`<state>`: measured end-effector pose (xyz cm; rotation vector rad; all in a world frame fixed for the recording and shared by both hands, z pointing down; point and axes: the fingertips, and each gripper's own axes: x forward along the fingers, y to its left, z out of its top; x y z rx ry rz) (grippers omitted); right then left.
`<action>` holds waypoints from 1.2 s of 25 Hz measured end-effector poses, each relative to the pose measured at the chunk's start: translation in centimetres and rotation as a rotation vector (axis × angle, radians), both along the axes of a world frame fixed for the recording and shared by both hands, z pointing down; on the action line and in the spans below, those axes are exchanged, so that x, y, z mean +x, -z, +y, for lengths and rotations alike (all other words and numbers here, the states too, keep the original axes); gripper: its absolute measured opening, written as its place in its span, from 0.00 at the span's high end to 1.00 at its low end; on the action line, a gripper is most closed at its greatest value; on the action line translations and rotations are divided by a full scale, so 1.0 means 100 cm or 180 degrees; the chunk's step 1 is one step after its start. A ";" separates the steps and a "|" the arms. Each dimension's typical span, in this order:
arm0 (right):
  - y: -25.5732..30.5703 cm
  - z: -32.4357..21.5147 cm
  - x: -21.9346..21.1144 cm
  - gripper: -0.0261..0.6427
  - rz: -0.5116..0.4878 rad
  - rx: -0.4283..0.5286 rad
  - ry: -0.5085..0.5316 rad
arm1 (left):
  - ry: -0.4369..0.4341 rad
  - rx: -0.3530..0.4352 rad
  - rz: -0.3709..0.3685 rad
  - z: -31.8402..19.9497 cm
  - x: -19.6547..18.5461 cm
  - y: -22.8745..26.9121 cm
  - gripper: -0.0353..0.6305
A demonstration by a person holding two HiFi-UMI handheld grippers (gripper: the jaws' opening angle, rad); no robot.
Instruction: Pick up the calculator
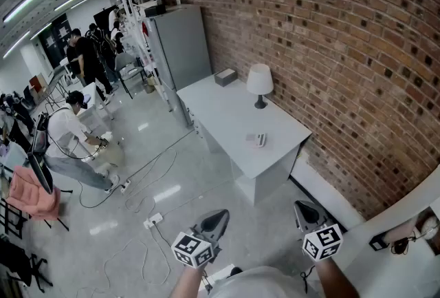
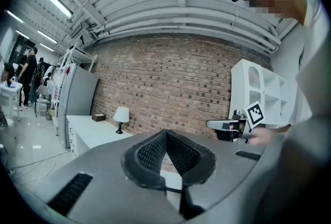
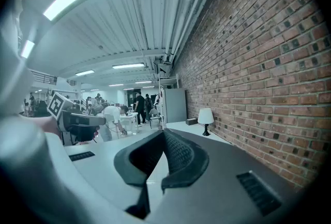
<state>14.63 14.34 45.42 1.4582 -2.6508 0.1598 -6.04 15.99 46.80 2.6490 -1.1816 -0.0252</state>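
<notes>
Where the white table (image 1: 227, 118) stands with one long side to the brick wall (image 1: 330, 49), the calculator (image 1: 256, 140) lies flat on its top. It sits toward the near end, inside all edges and well apart from both grippers.

Containers:
- A small dark box (image 1: 225, 77) sits at the table's far end. Its contents cannot be told.
- A tall grey cabinet (image 1: 180, 45) stands beyond the table, its inside out of sight.
- A white shelf unit (image 2: 258, 91) shows in the left gripper view. It is too washed out to read what its compartments hold.

A lamp (image 1: 260, 85) stands upright on the wall side of the table, between the box and the calculator.

Left gripper (image 1: 218, 215): claw pressed together at the tips, nothing pinched. Right gripper (image 1: 303, 207): the same, tips meeting on nothing. Both hang low in the head view over the floor, pointed toward the table.

Room to move: pale floor (image 1: 206, 179) lies open between the grippers and the table's near end. Cables (image 1: 148, 200) and a power strip (image 1: 152, 221) trail to the left. A person (image 1: 69, 145) bends over farther left, well apart.

Writing: black-and-white square markers show on each gripper's cube (image 1: 192, 248). Print on the calculator is too small to read.
</notes>
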 end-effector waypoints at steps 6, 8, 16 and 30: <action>0.002 -0.005 -0.001 0.94 0.0020 0.0018 0.0022 | -0.0008 0.0015 -0.0011 -0.007 0.003 0.002 0.93; 0.002 -0.005 -0.002 0.94 0.0025 0.0020 0.0026 | -0.0012 0.0020 -0.0013 -0.007 0.002 0.003 0.93; 0.003 -0.010 -0.003 0.94 -0.0044 0.0018 0.0009 | -0.0005 0.0012 -0.0002 -0.009 0.002 0.002 0.93; 0.001 -0.016 -0.002 0.88 -0.0160 -0.0018 -0.0046 | -0.0020 -0.0075 0.0015 -0.014 0.000 -0.011 0.93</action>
